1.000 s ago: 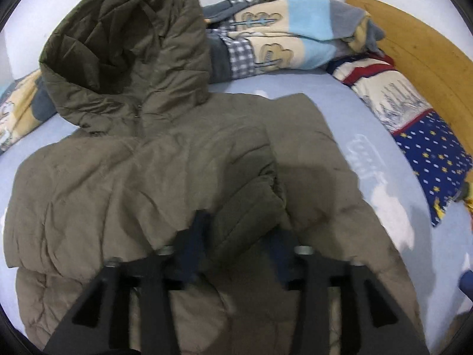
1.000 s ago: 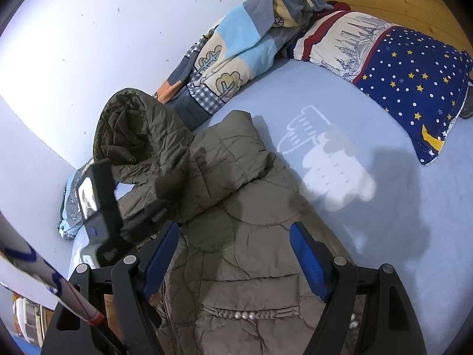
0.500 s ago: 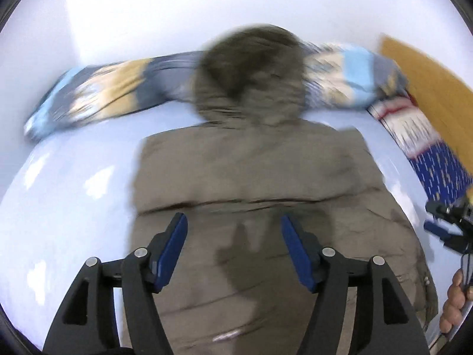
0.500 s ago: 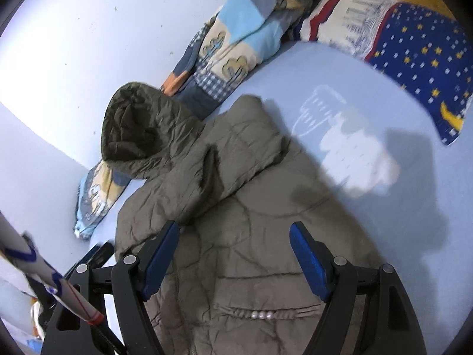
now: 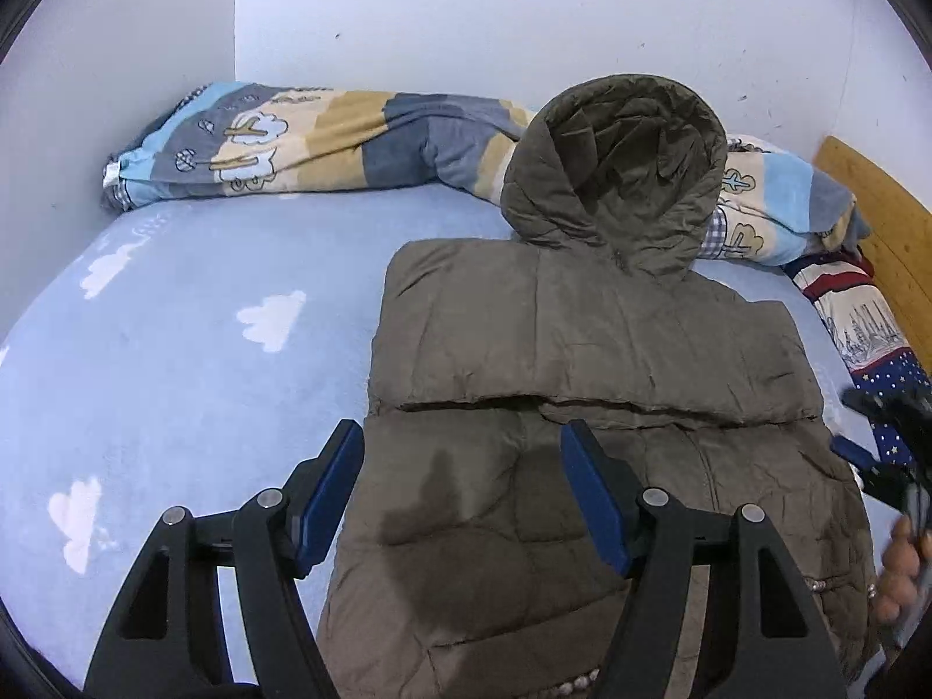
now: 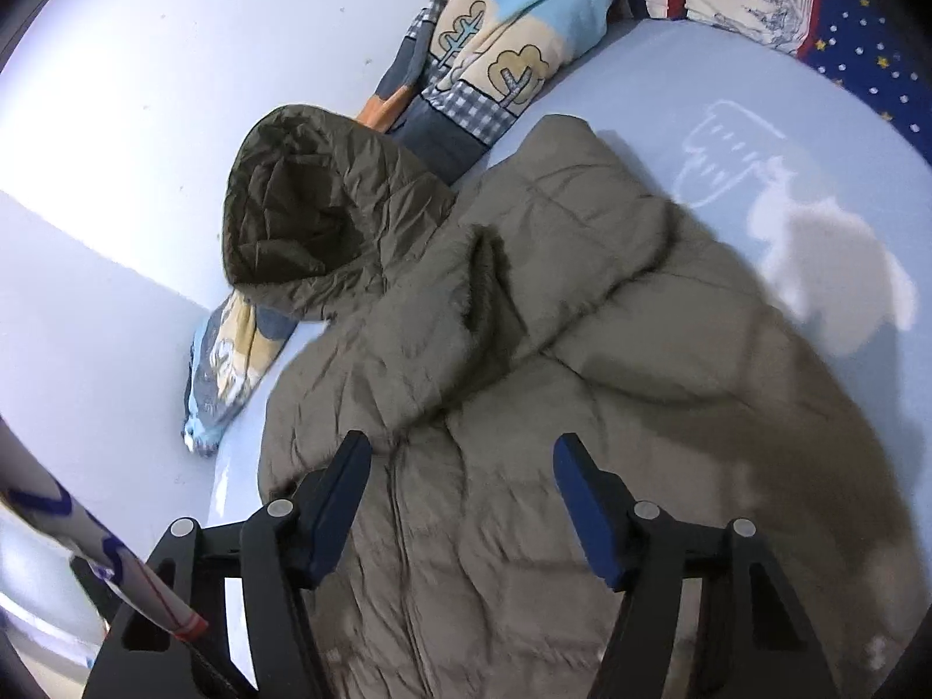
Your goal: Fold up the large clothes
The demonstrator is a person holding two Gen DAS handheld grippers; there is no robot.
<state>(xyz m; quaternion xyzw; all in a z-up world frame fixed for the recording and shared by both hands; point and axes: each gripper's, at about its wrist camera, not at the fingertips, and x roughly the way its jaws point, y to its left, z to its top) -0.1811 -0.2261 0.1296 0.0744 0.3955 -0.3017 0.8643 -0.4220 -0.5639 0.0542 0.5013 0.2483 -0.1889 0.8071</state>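
An olive hooded puffer jacket (image 5: 588,349) lies front up on the light blue bed sheet (image 5: 192,349), both sleeves folded across its chest and the hood (image 5: 617,169) propped against the rolled blanket. My left gripper (image 5: 463,495) is open and empty above the jacket's lower left part. My right gripper (image 6: 460,501) is open and empty above the jacket (image 6: 553,378) near its zipper. The right gripper also shows at the right edge of the left wrist view (image 5: 891,454).
A rolled patchwork blanket (image 5: 303,140) lies along the white wall. A starry blue pillow (image 6: 862,17) lies on the right by a wooden headboard (image 5: 874,198). A striped pole (image 6: 87,553) crosses the right wrist view's lower left.
My left gripper let go of the folded sleeve, opened and drew back to the jacket's lower left. My right gripper moved in over the jacket's middle.
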